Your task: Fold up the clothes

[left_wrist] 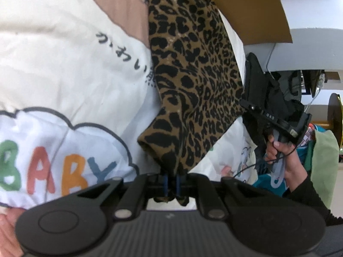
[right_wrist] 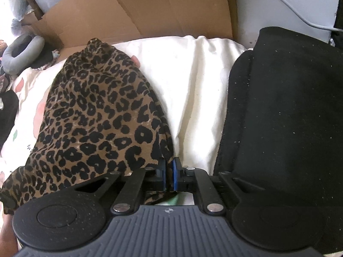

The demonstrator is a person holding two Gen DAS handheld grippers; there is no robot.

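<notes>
Leopard-print garment (right_wrist: pixel 96 115): thin matt woven cloth. Cream bedding (right_wrist: pixel 193 81): soft cotton, printed, creased. Black garment (right_wrist: pixel 285 111): fuzzy, lint-specked. Cardboard (right_wrist: pixel 137 8): matt brown paperboard. Right tongs (right_wrist: pixel 169 173): matt black plastic, ribbed body, metal rivets.

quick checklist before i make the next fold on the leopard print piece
1. Left gripper clamped on the leopard print garment: ok, cloth is pinched between its blue pads.
2. Right gripper clamped on the same garment: ok, jaws nearly shut on its edge.
3. Garment spread flat between the grips: not ok, it hangs bunched and creased.
4. Landing space on the white printed bedding: ok, bare between the garment and the black garment.
5. Cardboard box out of the way: cannot tell, it sits close behind.
</notes>
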